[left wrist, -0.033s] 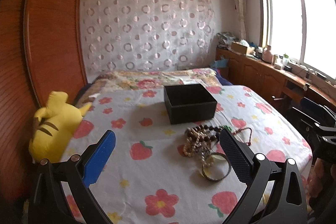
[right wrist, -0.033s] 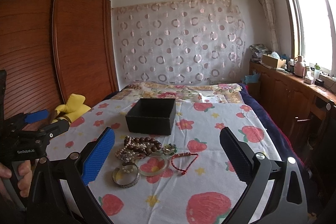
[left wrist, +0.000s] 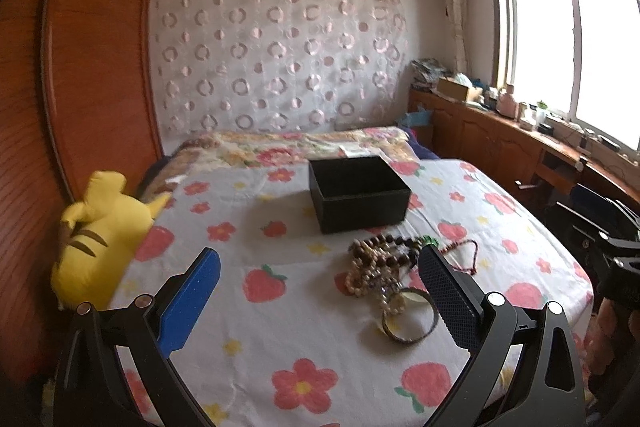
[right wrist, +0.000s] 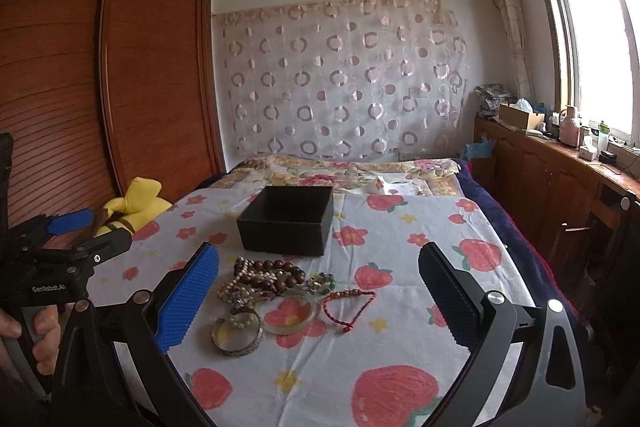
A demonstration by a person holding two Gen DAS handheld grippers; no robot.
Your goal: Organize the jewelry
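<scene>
An open black box (left wrist: pixel 358 193) (right wrist: pixel 288 221) stands on the flowered bedsheet. In front of it lies a pile of jewelry: brown bead strands (left wrist: pixel 380 259) (right wrist: pixel 268 275), a metal bangle (left wrist: pixel 408 321) (right wrist: pixel 238 335), a clear bangle (right wrist: pixel 290 317) and a red cord bracelet (left wrist: pixel 464 255) (right wrist: pixel 348 305). My left gripper (left wrist: pixel 318 295) is open and empty, above the sheet just left of the pile. My right gripper (right wrist: pixel 318 301) is open and empty, above the pile's near side. The left gripper also shows at the left edge of the right wrist view (right wrist: pixel 60 227).
A yellow plush toy (left wrist: pixel 100 231) (right wrist: pixel 134 205) lies at the bed's left edge by the wooden wardrobe (right wrist: pixel 100 87). A folded quilt (right wrist: pixel 340 171) lies behind the box. Wooden cabinets (right wrist: pixel 560 171) with clutter run along the right under the window.
</scene>
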